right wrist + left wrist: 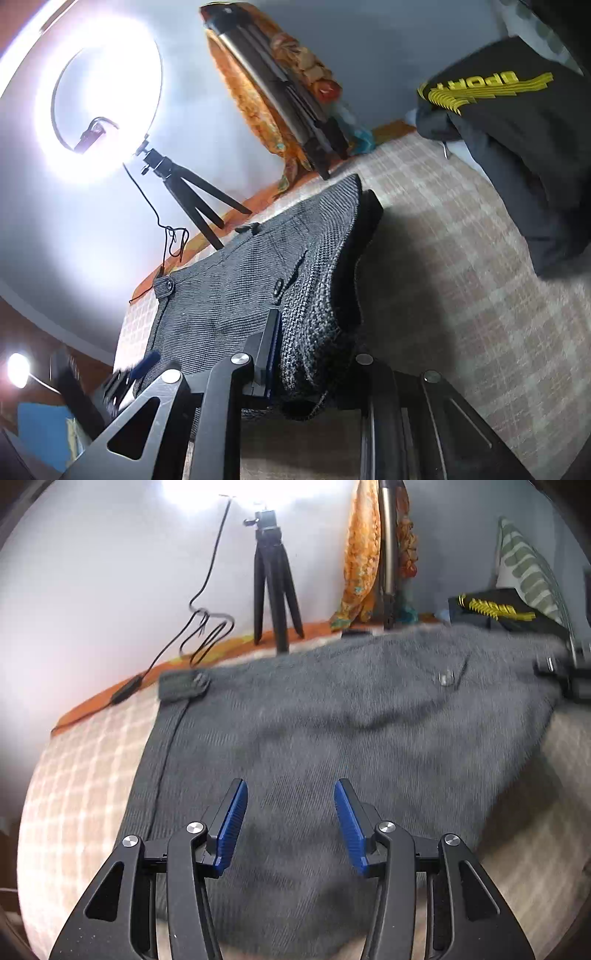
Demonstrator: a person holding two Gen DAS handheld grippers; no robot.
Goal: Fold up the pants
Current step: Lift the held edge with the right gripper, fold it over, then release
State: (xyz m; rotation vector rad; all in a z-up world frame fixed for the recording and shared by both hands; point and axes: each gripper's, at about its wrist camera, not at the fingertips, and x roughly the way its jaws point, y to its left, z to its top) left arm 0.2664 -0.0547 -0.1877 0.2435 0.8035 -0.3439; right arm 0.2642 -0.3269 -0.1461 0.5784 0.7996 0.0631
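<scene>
Grey woven pants [332,720] lie spread on a checked bedsheet [81,775]. My left gripper [290,794] hovers just above the cloth with its blue pads [232,827] well apart and nothing between them. In the right wrist view my right gripper [314,328] is shut on a bunched edge of the pants [229,295] and holds it lifted off the sheet. The fabric drapes over one finger and hides it. That gripper also shows at the far right edge of the left wrist view as the right gripper [565,675]. The left gripper's blue pad [144,363] appears blurred at lower left.
A ring light [99,99] on a small black tripod [273,590] stands at the back, with a cable [207,627] trailing onto the bed. An orange patterned cloth [360,554] hangs by the wall. A black garment with yellow print [517,122] and a striped pillow [528,568] lie at the back right.
</scene>
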